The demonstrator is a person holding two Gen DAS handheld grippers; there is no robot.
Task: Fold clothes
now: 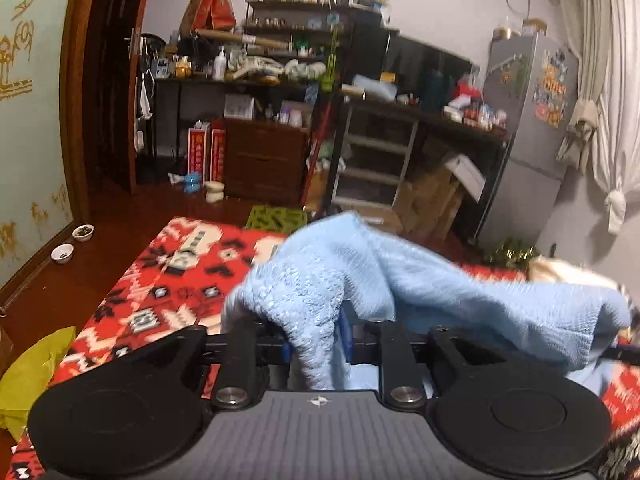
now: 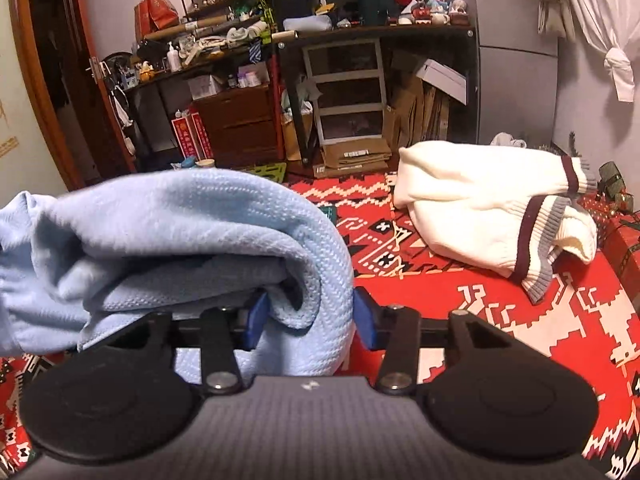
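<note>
I am holding the light blue knit garment (image 1: 400,280) up off the red patterned blanket (image 1: 160,288) with both tools, so I judge I am in the middle of a fold, carrying or gathering the cloth rather than laying it flat.

My left gripper (image 1: 316,344) is standing nearly closed, its blue pads pinching a ridge of the blue knit that is draping down over them at six o'clock in the left wrist view.

My right gripper (image 2: 308,316) is standing about half open. A thick rolled bundle of the same cloth is filling the gap, and the pads appear to be pressing its sides, so I am reading that as a grip on a bulky fold.

The next move, as I judge it, is calling for both hands to travel together and lower the cloth evenly, so the bundle is not slipping out unevenly.

Only the right wrist view is showing the white sweater (image 2: 492,208) with dark striped cuffs, lying crumpled on the blanket at two o'clock, well apart from the blue cloth. Only the left wrist view is showing two small bowls (image 1: 74,242) on the floor at nine o'clock.
</note>
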